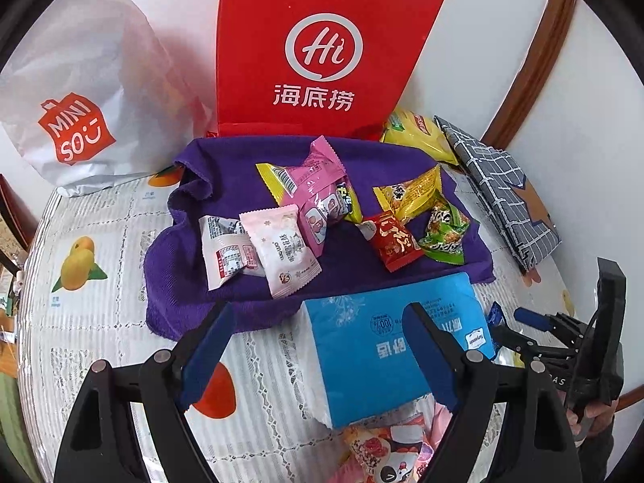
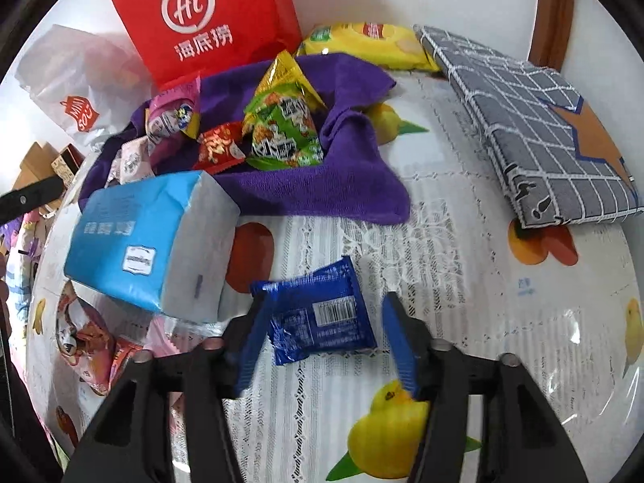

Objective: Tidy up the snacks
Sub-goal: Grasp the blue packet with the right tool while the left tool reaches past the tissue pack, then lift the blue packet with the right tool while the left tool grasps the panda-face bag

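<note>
A purple towel lies on the table and carries several small snack packets: pink, white-pink, red, green and yellow. It shows again in the right wrist view. My left gripper is open and empty above the near edge of a blue tissue pack. My right gripper is open, its fingers either side of a blue snack packet lying flat on the tablecloth.
A red paper bag and a white Miniso bag stand behind the towel. A yellow chip bag and a grey checked folded cloth lie at the right. More snack packets lie near the front edge.
</note>
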Demonstrator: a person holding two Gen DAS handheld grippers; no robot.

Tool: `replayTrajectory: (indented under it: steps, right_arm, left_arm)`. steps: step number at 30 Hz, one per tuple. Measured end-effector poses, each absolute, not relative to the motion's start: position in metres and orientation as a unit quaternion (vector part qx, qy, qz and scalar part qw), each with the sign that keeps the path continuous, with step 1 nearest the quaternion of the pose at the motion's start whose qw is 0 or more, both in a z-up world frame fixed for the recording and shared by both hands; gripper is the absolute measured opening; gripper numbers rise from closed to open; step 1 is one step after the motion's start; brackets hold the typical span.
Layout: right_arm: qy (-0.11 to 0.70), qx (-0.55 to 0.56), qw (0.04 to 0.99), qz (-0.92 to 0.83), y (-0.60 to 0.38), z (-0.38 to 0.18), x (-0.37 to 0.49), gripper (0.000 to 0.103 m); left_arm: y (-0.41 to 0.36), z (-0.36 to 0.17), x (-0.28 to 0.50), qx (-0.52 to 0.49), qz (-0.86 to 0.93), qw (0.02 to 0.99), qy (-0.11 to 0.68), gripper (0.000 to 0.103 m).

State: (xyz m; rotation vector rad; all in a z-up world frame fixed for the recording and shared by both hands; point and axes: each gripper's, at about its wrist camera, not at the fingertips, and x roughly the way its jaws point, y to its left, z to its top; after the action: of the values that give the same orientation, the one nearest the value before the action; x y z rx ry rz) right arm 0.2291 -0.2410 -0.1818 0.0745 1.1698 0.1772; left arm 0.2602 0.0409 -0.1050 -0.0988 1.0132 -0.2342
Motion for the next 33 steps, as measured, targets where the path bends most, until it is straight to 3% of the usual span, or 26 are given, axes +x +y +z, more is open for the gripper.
replayTrajectory:
  steps: [4,13,15,16,19,33]
  right_arm:
    - [0.539,0.027,0.836,0.098,-0.236,-0.181,0.232,0.074]
    - [0.550,-0.057,0.827,0.103,-0.213,-0.204,0.231,0.074]
    - [0.546,-0.051,0.830,0.102,-0.215,-0.204,0.230,0.068]
    - [0.538,-0.052,0.835,0.099,-0.217,-0.203,0.229,0.056]
    - [0.537,-0.054,0.836,0.100,-0.218,-0.201,0.226,0.046]
    - [0.516,-0.006,0.854,0.072,-0.228,-0.158,0.192,0.045]
  left_arm:
    - [0.042,-0.105,0.258,-0.043,-0.112,0.867,0.483,0.085]
    - [0.045,-0.107,0.256,-0.044,-0.109,0.867,0.484,0.085]
    - [0.047,-0.107,0.253,-0.045,-0.108,0.866,0.485,0.085]
    - [0.048,-0.108,0.251,-0.046,-0.108,0.866,0.486,0.085]
    - [0.050,-0.109,0.245,-0.045,-0.105,0.865,0.488,0.085]
    - [0.035,-0.125,0.194,-0.040,-0.117,0.850,0.512,0.084]
